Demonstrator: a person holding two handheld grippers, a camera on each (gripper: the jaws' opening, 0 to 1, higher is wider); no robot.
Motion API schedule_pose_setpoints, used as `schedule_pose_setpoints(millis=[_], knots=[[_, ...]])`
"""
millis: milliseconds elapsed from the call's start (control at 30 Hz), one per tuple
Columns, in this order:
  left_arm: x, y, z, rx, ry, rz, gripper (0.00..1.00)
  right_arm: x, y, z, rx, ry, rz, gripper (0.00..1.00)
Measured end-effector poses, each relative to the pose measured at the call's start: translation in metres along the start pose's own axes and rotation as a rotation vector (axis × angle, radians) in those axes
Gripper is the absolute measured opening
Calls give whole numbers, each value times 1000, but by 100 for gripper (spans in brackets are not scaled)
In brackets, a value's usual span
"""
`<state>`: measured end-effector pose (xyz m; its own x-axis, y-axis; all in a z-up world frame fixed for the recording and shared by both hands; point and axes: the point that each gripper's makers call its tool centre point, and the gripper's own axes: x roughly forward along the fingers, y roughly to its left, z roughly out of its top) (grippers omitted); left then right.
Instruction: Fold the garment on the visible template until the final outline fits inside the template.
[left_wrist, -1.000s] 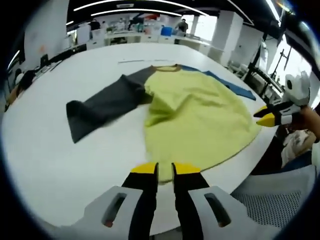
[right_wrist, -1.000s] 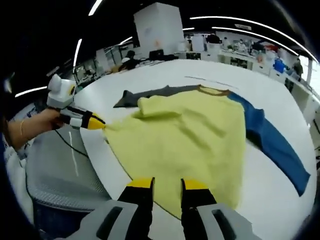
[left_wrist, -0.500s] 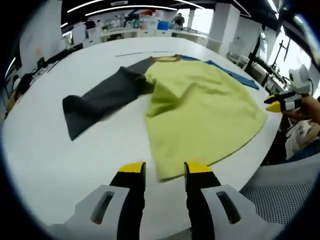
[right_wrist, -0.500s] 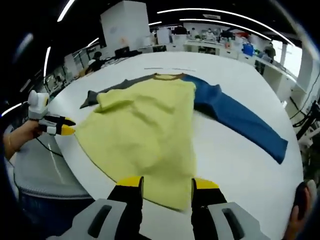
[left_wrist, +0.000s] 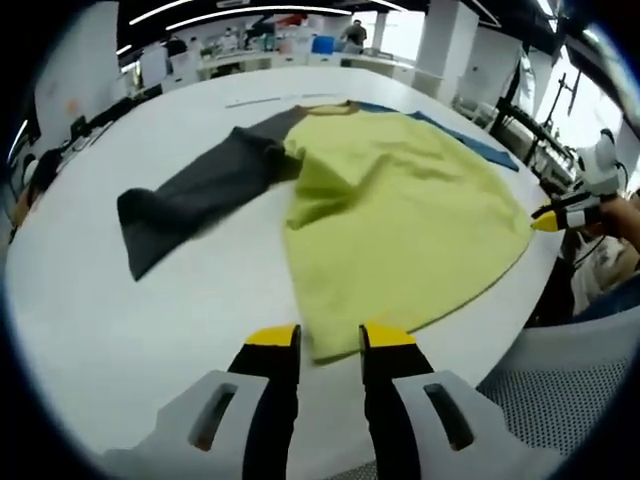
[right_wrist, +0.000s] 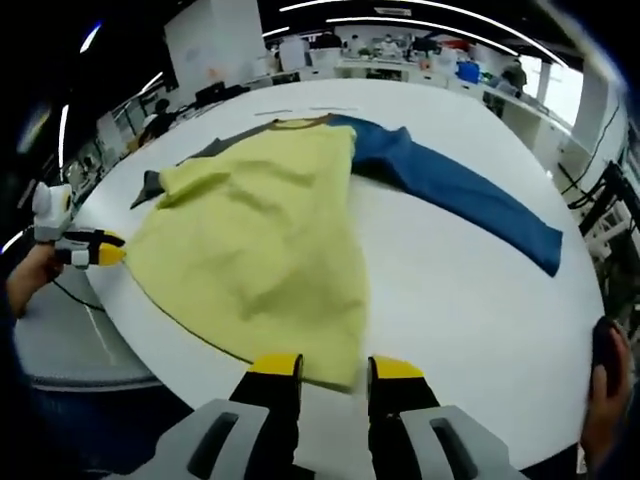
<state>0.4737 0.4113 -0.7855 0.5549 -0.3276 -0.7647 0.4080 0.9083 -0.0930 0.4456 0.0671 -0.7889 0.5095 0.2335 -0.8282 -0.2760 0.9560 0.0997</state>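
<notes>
A long-sleeved garment lies spread on the white round table (left_wrist: 120, 330), with a yellow-green body (left_wrist: 400, 210), a dark grey sleeve (left_wrist: 190, 195) and a blue sleeve (right_wrist: 450, 190). Its brown collar (right_wrist: 300, 122) points away from me. My left gripper (left_wrist: 330, 345) is open, and one bottom hem corner (left_wrist: 322, 348) lies at the gap between its yellow tips. My right gripper (right_wrist: 335, 368) is open at the other hem corner (right_wrist: 338, 372). In the left gripper view the right gripper (left_wrist: 560, 213) shows at the table's edge. The left gripper (right_wrist: 85, 250) shows likewise in the right gripper view.
A thin straight line (left_wrist: 265, 100) is marked on the table beyond the collar. A mesh chair (left_wrist: 560, 400) stands by the near table edge. A hand (right_wrist: 605, 375) shows at the right rim. Desks and people fill the room behind.
My left jaws went from nearly shut to open. The right gripper's view slid along the hem to its corner, and more of the blue sleeve now shows. The body lies flatter.
</notes>
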Motion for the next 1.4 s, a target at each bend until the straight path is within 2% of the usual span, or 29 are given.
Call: schedule_pose_setpoints(millis=[167,400,500,767,1167,1400], knots=[[2,3,-4,10,28,18,16,2,-2,-3,-30,8,-32,17],[1,7,-4,-3,43,33,12,2,-6,-2,8,-5,-43,10],[0,7,-7,-28,67,38,6,2,-9,-3,27,-5,-51,6],[-1,3,-10,-52,89,42,1,2,-7,-1,91,-13,-21,0],[-20,-8,-16,-172,83,17,1,-7,-9,4,33,-5,4,0],[-28,-6,-17,-182,88,32,0,-11,0,9,-5,-11,38,0]])
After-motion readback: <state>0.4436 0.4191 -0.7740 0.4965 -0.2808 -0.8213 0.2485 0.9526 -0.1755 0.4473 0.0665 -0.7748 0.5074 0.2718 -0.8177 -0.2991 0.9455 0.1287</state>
